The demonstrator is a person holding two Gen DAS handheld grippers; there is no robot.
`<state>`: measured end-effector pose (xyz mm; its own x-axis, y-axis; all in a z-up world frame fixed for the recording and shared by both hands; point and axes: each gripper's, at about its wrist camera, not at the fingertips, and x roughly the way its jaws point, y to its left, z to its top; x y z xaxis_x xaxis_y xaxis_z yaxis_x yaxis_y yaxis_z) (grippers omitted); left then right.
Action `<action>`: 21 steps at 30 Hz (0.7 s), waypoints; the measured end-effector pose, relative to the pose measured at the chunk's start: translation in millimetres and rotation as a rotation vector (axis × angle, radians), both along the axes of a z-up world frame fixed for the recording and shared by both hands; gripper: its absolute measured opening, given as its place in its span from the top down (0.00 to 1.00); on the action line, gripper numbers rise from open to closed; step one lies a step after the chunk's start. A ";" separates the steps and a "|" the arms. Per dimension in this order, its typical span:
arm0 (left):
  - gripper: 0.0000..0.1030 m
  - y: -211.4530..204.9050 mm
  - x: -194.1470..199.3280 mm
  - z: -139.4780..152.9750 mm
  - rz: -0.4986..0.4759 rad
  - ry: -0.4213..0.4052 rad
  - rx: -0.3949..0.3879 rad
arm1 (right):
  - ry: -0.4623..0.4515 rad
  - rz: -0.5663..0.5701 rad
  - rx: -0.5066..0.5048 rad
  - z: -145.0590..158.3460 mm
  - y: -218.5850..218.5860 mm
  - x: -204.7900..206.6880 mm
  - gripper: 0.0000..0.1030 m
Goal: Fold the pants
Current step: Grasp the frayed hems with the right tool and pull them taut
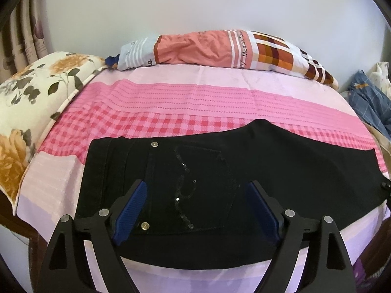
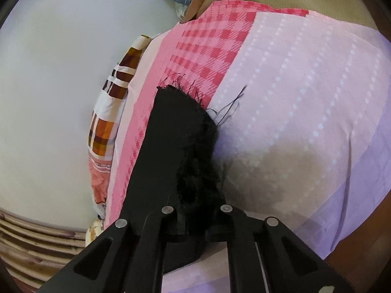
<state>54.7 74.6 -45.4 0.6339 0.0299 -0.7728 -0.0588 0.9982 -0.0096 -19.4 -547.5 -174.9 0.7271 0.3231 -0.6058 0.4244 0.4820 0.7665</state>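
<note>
Black pants (image 1: 281, 171) lie flat across the pink bed sheet (image 1: 195, 97), waistband to the left. A back pocket with sequin trim (image 1: 185, 190) faces up. My left gripper (image 1: 195, 183) hovers over that pocket, its blue pads (image 1: 133, 207) spread wide, and nothing is pressed between them. In the right wrist view, the frayed hem of a pant leg (image 2: 176, 122) rises from the sheet (image 2: 305, 97) into my right gripper (image 2: 198, 202). That gripper is shut on the hem, and the cloth hides its fingertips.
A floral pillow (image 1: 31, 92) lies at the bed's left side, and a striped and plaid pillow (image 1: 220, 48) rests against the white wall. Blue checked cloth (image 1: 366, 102) is bunched off the right edge. Curtains (image 1: 22, 36) hang far left.
</note>
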 end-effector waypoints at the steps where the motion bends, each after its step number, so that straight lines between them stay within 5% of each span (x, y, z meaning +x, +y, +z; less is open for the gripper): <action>1: 0.18 -0.4 0.1 0.0 0.002 0.001 0.007 | -0.004 0.001 -0.002 0.5 -0.2 -1.3 0.91; 5: 0.18 0.0 0.6 -1.1 0.010 0.006 0.022 | -0.019 0.004 0.013 -1.1 -1.8 -3.7 0.88; 10: 0.18 3.6 1.2 -3.7 0.015 0.022 0.003 | -0.068 -0.027 0.110 -6.7 -2.8 -2.1 0.72; 12: 0.18 5.8 0.8 -4.2 0.014 0.020 -0.010 | -0.068 -0.028 0.121 -8.9 -3.1 -1.6 0.79; 14: 0.18 7.5 1.1 -6.2 0.014 0.026 -0.020 | -0.038 -0.041 0.121 -13.4 -5.0 -3.4 0.97; 21: 0.18 10.7 3.7 -12.0 0.032 0.060 -0.047 | -0.089 -0.048 0.183 -22.3 -8.7 -11.6 0.94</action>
<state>58.4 85.3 -57.4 0.5856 0.0121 -0.8105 -0.0924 0.9944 -0.0519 -31.0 -556.2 -197.1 0.7924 0.3854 -0.4728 0.3701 0.3124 0.8749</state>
